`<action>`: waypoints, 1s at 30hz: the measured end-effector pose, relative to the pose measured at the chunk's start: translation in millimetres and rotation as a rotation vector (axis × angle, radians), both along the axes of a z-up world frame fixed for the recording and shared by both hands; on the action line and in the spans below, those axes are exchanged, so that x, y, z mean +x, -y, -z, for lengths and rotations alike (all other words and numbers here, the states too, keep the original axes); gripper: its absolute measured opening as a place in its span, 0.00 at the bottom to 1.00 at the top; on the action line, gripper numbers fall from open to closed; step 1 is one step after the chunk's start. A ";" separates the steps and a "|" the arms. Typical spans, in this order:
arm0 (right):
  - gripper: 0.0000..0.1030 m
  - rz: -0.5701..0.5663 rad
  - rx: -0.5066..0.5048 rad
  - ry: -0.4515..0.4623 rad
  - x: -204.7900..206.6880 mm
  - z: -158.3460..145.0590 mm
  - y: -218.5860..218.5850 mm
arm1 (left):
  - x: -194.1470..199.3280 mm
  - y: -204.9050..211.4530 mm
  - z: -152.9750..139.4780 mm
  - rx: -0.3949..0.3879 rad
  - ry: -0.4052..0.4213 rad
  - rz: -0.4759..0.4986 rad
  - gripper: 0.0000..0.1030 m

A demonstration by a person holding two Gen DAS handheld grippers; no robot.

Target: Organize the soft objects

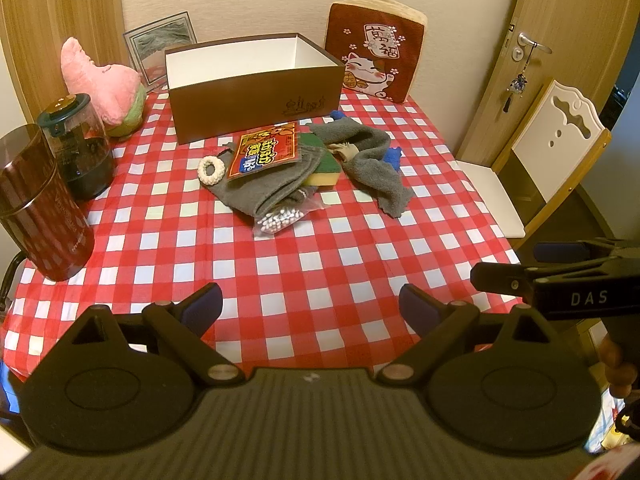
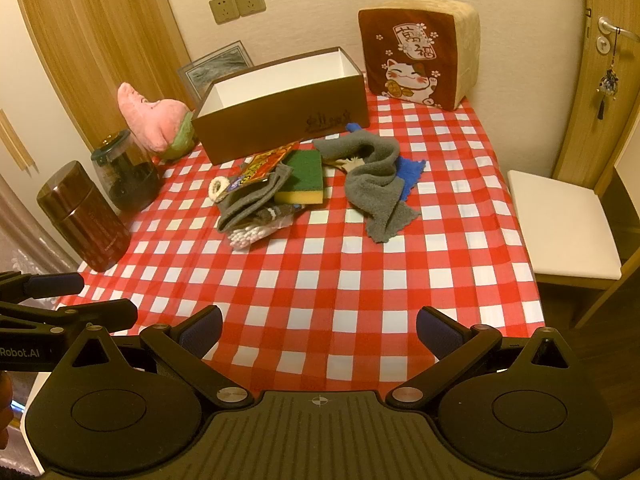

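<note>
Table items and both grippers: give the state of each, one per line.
Brown box: open, nothing visible inside.
Left gripper: open, holding nothing.
Right gripper: open, holding nothing.
Grey towel: crumpled, lying over a blue cloth.
Sponge: flat, green side up.
Cotton swab bag: partly under a grey cloth.
Dark red canister: upright, lid on.
Glass jar: upright, lid on.
Door: shut.

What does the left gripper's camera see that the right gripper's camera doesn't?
Only the left wrist view shows the white chair back and the right gripper from the side. Only the right wrist view shows the left gripper at its edge. Both show the brown box, grey cloth, sponge, pink plush and cat cushion.
</note>
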State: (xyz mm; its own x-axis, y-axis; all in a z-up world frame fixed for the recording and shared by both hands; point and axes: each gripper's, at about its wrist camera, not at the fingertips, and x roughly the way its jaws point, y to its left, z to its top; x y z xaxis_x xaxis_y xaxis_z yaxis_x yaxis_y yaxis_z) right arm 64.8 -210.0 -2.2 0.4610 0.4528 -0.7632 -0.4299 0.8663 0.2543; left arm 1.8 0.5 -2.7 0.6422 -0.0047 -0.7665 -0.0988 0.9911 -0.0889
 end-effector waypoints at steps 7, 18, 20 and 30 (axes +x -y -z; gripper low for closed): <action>1.00 0.000 0.000 -0.001 0.9 1.1 -2.3 | -0.2 0.3 -0.2 0.000 0.000 0.000 0.92; 1.00 0.002 0.007 -0.006 7.2 4.6 -3.8 | 2.3 -7.0 2.4 0.004 0.000 -0.003 0.92; 1.00 0.002 0.016 -0.010 8.9 6.8 -4.5 | 6.2 -12.3 5.9 0.005 -0.002 -0.008 0.92; 1.00 -0.012 0.086 -0.031 30.4 20.3 -20.1 | 25.6 -31.6 7.1 0.033 -0.005 -0.038 0.91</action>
